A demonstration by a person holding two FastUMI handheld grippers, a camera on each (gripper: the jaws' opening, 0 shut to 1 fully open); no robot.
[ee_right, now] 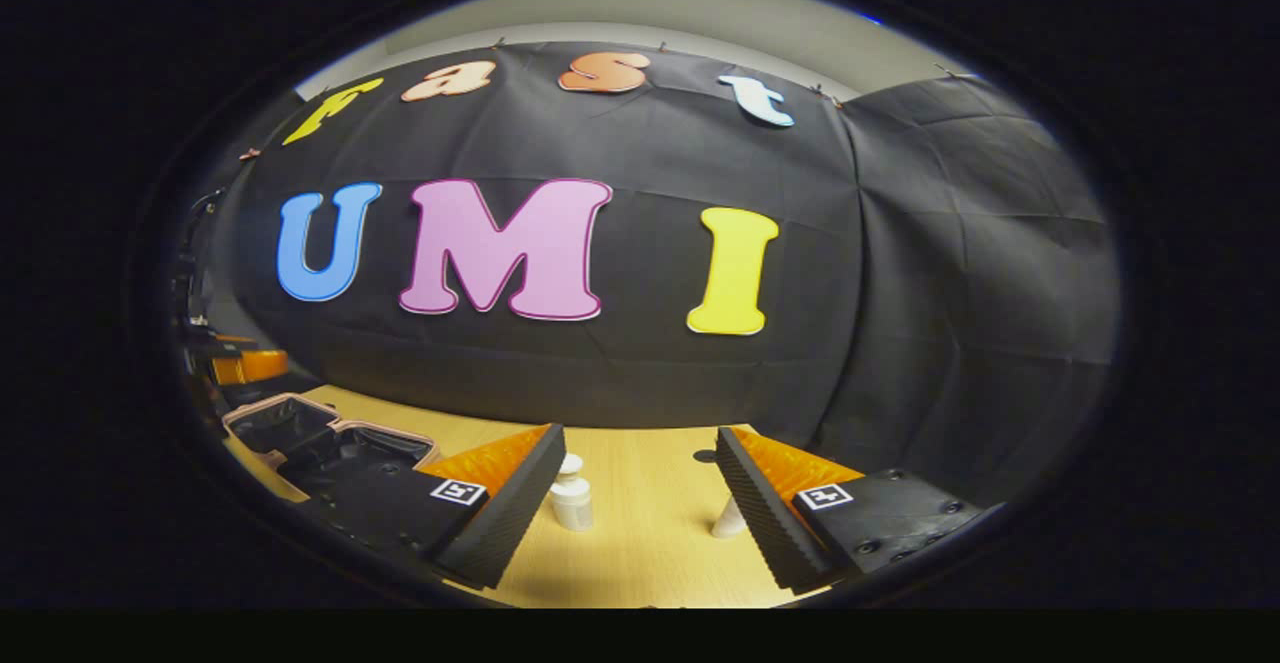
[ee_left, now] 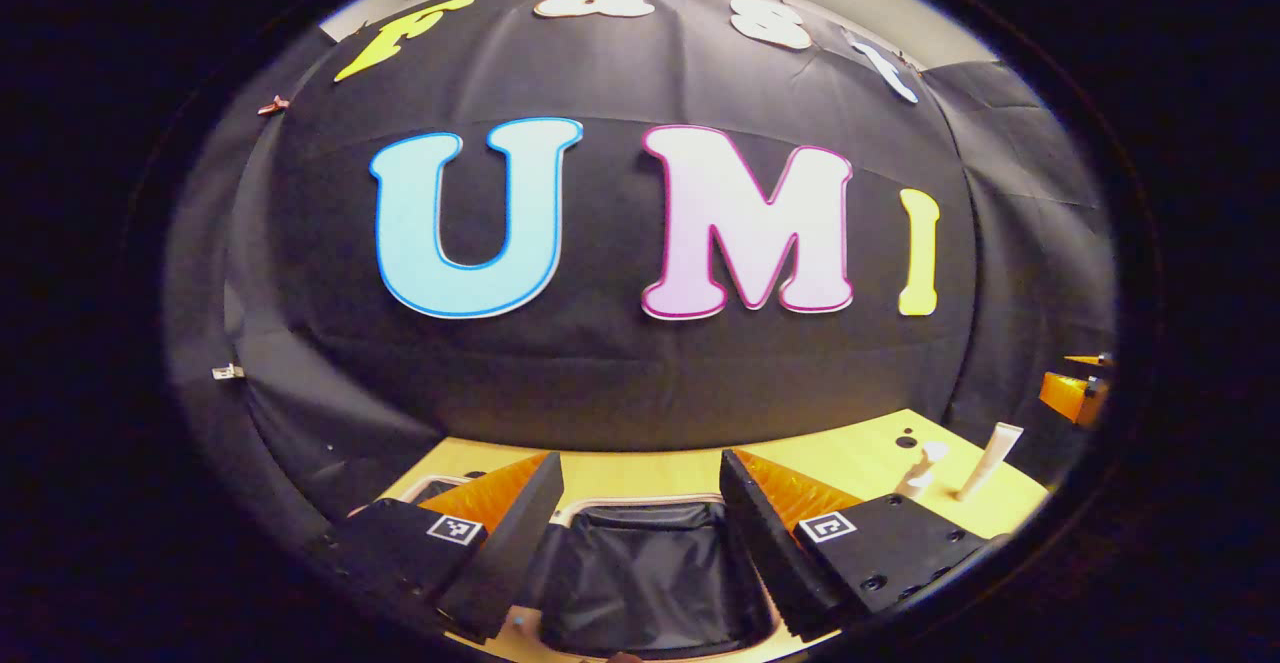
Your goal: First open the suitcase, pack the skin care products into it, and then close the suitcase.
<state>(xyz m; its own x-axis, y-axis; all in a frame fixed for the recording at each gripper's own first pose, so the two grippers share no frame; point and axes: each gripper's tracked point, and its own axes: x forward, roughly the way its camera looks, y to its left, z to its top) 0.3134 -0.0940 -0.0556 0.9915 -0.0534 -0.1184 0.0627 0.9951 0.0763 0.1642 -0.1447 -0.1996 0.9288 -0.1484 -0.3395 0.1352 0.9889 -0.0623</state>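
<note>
Both grippers' fingers (ee_left: 520, 528) (ee_right: 515, 513) spread wide, gripping nothing.

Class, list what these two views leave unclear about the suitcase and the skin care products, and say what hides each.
- Suitcase, left gripper view: the near part is cut off by the bottom edge, the sides hidden behind the left gripper fingers.
- Suitcase, right gripper view: partly covered by the right gripper body; contents too dark.
- Tube: mostly behind a finger.
- Bottle: label too small.
</note>
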